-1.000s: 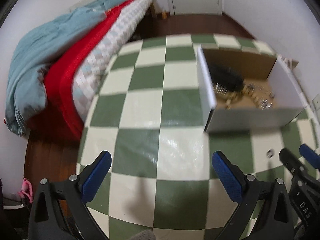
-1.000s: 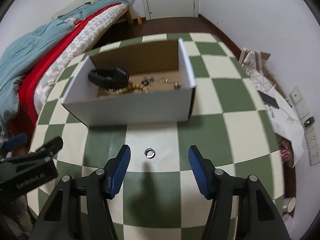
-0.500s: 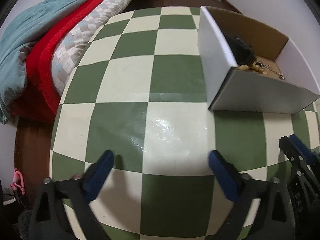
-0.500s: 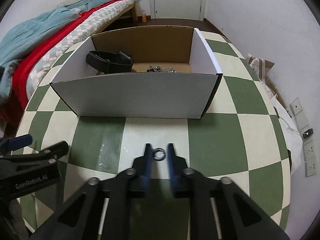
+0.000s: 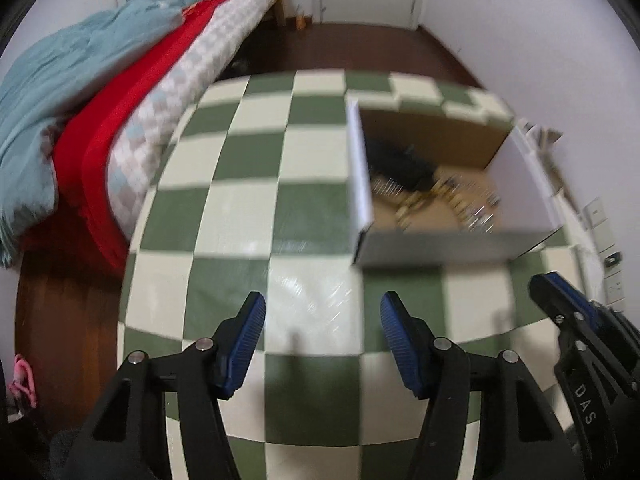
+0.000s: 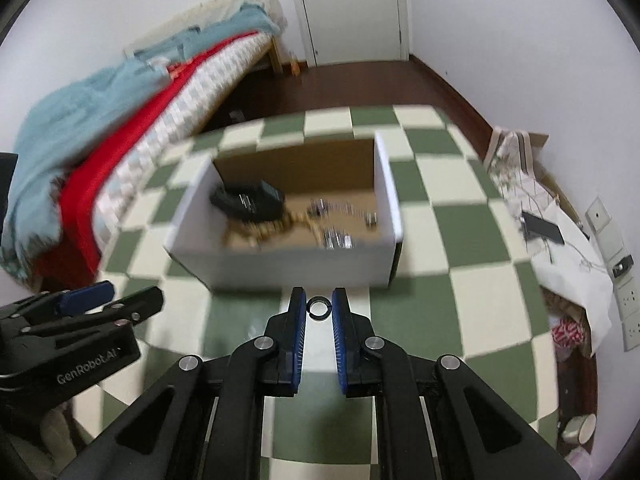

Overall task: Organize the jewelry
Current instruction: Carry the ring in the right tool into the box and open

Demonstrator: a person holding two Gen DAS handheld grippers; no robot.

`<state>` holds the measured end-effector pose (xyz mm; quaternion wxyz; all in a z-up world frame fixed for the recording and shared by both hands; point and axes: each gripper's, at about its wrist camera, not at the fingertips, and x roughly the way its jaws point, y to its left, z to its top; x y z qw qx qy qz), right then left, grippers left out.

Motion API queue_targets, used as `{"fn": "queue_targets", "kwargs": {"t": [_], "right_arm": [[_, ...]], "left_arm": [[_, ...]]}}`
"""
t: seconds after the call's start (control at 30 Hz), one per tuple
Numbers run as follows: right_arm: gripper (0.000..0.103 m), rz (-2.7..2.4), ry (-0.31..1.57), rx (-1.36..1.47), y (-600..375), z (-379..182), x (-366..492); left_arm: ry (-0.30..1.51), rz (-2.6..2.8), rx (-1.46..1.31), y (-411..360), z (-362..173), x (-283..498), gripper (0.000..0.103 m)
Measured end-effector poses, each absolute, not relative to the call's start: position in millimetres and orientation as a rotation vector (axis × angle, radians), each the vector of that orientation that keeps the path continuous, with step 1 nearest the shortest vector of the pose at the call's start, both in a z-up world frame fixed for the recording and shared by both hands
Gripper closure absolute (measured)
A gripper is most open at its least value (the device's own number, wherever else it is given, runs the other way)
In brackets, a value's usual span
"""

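1. Green and cream squares cover the one surface (image 6: 452, 224), and one white box (image 6: 296, 268) sits on it as the landmark.
2. Left of the box stands one bed (image 6: 132, 128) with a red cover and a blue blanket.
3. Far behind the box is one white door (image 6: 352, 8).
4. Right of the box, past the surface edge, lies a heap of white papers (image 6: 560, 240) with one dark flat thing on top.
5. Inside the box I count one black strap (image 6: 248, 200), one string of tan beads (image 6: 272, 230) and some small shiny bits (image 6: 340, 236); the blur hides how many bits there are.
6. One small ring (image 6: 319, 307) is just in front of the box, close to its near wall.
7. The right tool (image 6: 319, 308) is pinched narrow on the ring, with one blue pad on each side of it.
8. The left tool (image 5: 322, 316) is spread wide and holds nothing; it is in front of the box and off to its left, above the surface.
9. That makes two tools, one ring and one box.
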<state>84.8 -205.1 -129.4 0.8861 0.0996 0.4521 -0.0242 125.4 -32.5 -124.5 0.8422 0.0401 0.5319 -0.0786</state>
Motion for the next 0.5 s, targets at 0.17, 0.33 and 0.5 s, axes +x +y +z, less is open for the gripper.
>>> {"fn": "queue_targets", "kwargs": {"t": [0.17, 0.33, 0.5], "right_arm": [[0.089, -0.037, 0.941, 0.205, -216, -99, 116], [0.089, -0.013, 1.032, 0.211, -225, -101, 156], [0.089, -0.005, 1.111, 0.212, -230, -114, 185]], "left_arm": [[1.127, -0.249, 0.093, -54, -97, 160, 0.046], [1.188, -0.264, 0.105, -65, -98, 203, 0.046], [1.211, -0.26, 0.105, -70, -99, 227, 0.046]]}}
